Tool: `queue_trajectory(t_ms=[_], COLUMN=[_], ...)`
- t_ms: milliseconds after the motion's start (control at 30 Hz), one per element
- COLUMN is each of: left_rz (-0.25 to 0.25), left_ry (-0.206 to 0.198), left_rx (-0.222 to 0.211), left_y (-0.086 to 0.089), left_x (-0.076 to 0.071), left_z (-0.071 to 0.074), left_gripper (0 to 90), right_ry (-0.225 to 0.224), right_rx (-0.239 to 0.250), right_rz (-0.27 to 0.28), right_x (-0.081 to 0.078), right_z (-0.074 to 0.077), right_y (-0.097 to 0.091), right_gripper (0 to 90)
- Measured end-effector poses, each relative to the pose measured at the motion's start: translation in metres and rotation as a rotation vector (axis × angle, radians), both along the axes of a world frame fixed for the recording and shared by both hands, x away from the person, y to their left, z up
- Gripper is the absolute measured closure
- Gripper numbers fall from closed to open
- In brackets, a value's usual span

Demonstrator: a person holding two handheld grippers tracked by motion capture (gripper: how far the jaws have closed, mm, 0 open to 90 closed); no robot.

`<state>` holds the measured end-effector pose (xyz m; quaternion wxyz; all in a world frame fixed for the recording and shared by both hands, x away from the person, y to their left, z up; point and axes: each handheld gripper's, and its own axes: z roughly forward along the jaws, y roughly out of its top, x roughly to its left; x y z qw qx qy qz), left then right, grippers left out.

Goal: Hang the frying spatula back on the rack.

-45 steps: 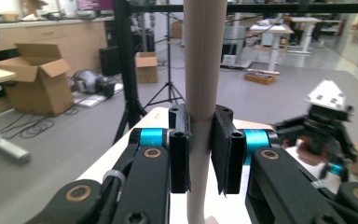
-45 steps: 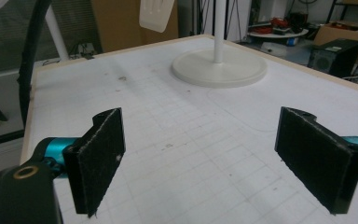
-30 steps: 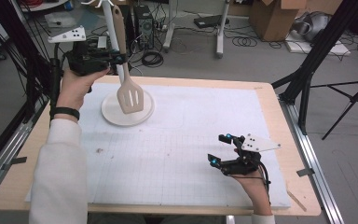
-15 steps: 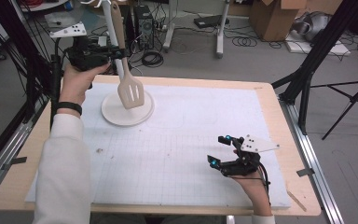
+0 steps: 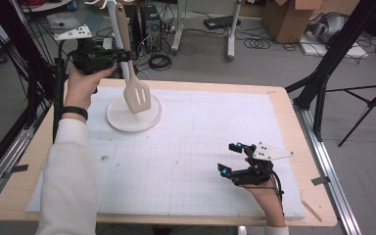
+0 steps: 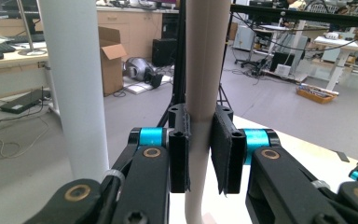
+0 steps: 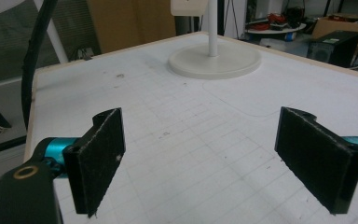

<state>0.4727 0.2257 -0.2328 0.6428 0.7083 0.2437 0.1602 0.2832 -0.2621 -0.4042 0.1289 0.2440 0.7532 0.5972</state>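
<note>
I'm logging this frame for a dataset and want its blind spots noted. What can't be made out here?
- Top of the white stand: cut off by the upper edge of the high view.
- Whether the spatula touches the round base: the blade covers that spot in the high view.
- Spatula handle in the left gripper view: both ends run off the frame.
- Dark speck on the mat: too small to identify.

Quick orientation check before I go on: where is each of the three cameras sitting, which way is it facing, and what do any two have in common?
High view: above the near table edge, looking down on the mat; both forearms, left gripper, right gripper.
Left gripper view: on the raised left gripper, facing the lab; jaws clamp the spatula handle.
Right gripper view: low on the right gripper, facing across the mat, jaws apart.
Shared: the stand's round base, high and right gripper views.
</note>
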Motion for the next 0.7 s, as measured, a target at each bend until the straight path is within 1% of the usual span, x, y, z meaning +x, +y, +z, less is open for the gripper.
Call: queue_trajectory(t_ms=[133,200,267,333,400,433,500,533,600,700], left_rz=[0.016,0.022,0.028,0.034,0.048,0.063,0.118,0.130,0.175,0.182], left_ry=[-0.007,0.006,0.010,0.010,0.030,0.031,-0.004,-0.013,-0.029,-0.033], left_rx=[0.004,-0.013,-0.014,-0.013,0.005,0.007,0.003,0.003,0.037,0.045], left_y=[-0.001,-0.001,-0.001,-0.002,-0.003,-0.003,-0.003,-0.002,0.003,0.013], left_x=[0.001,0.002,0.002,0.001,0.000,-0.001,-0.008,-0.012,-0.020,-0.030], left_z=[-0.001,-0.001,-0.001,-0.001,-0.002,-0.003,-0.007,-0.010,-0.017,-0.027], left_gripper=[76.9,75.3,71.5,65.6,55.1,50.2,41.8,36.7,28.3,25.2], right_ry=[0.000,-0.001,0.001,0.002,-0.003,-0.002,-0.001,-0.005,0.000,-0.007], right_rx=[0.001,0.001,0.004,0.009,0.008,0.009,0.009,0.011,0.013,0.004], right_rz=[0.002,0.000,0.000,-0.002,-0.004,-0.004,-0.005,-0.005,-0.005,-0.005], right_x=[0.000,-0.001,-0.001,-0.001,-0.001,-0.002,-0.002,-0.002,-0.003,-0.003], right_z=[0.000,0.000,0.000,0.000,0.000,0.000,0.000,0.000,0.001,0.000], right_y=[0.000,-0.001,-0.002,-0.002,-0.003,-0.003,-0.004,-0.004,-0.004,-0.002], right_gripper=[14.8,14.8,14.8,14.8,14.8,14.8,14.8,14.8,14.8,14.8])
